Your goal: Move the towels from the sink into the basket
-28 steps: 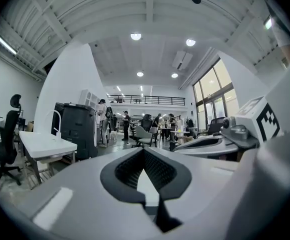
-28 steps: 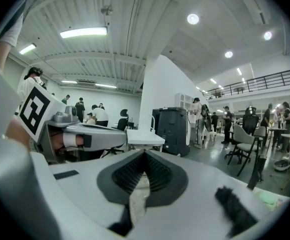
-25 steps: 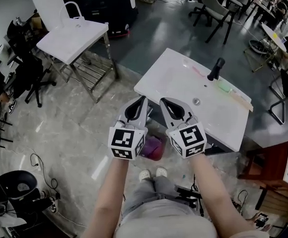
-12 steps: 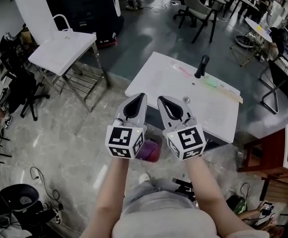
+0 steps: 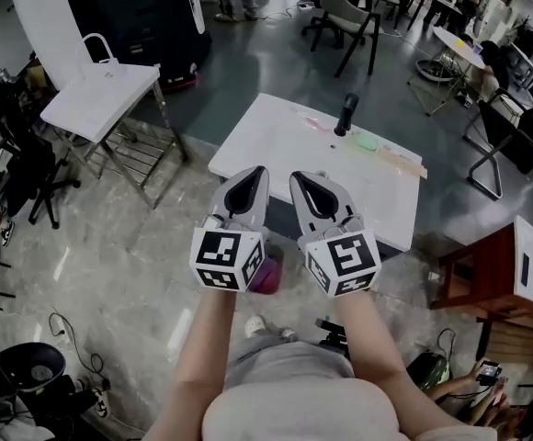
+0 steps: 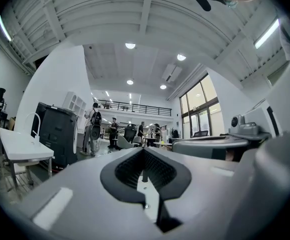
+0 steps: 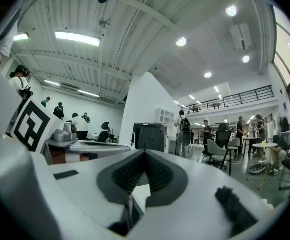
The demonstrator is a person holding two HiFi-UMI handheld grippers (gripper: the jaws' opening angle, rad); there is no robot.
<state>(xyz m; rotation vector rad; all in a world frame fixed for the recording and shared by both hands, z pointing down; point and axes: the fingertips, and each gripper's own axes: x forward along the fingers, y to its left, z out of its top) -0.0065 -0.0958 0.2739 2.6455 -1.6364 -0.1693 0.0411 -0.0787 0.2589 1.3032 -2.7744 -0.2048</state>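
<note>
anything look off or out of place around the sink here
Nothing is spilled or broken. The sink basin looks bare; only a small green thing and a pink streak lie beside the black faucet, too small to identify. The left gripper and right gripper are shut, empty.

The sink (image 5: 266, 141) is white, its faucet (image 5: 345, 115) black. The basket (image 5: 266, 276) is magenta. The left gripper (image 5: 256, 175) and right gripper (image 5: 298, 180) are white with black-and-white square markers. The floor (image 5: 129, 237) is marbled grey.
</note>
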